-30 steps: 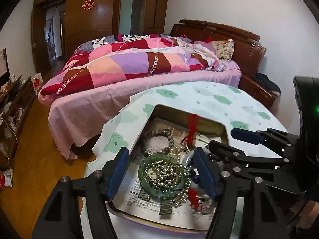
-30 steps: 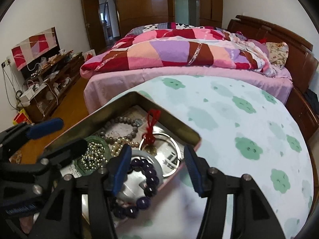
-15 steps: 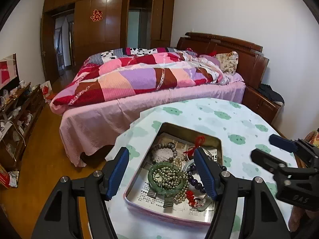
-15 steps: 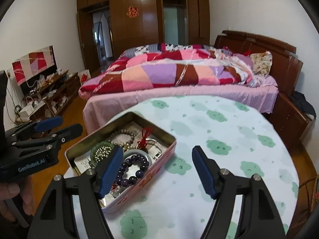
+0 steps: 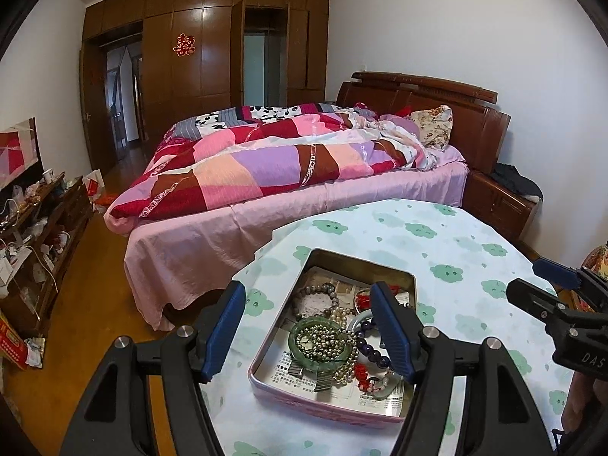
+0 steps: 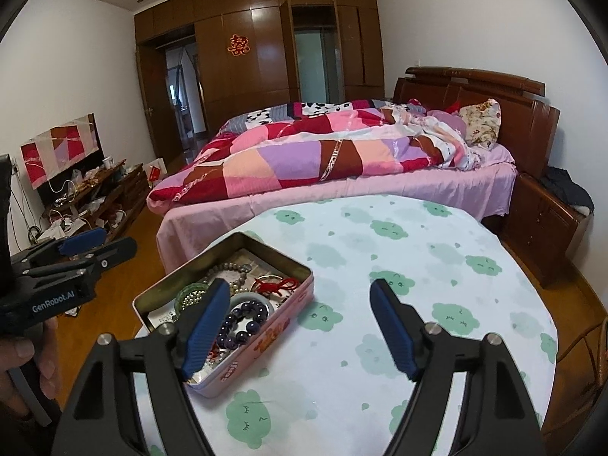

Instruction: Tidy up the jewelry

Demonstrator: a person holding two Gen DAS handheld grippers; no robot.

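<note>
jewelry is sitting heaped in the pink tin (image 5: 304,404) on my cloud-print table (image 6: 437,266), a green bangle (image 5: 294,342) and purple bead bracelet (image 6: 243,325) among it. i'm holding the left gripper (image 5: 307,332) spread wide above the tin, gripping nothing. my right gripper (image 6: 296,326) is opening, nothing between its jaws.

**Black frames, blue pads, silver screws**

The left gripper (image 5: 306,326) is a black, angular plastic frame with ribbed blue pads on its jaws and round silver screw heads at the joints. White lettering "GenRobot.AI" marks its side. The right gripper (image 6: 300,325) is built alike, with white letters "DAS" visible on its body.
</note>
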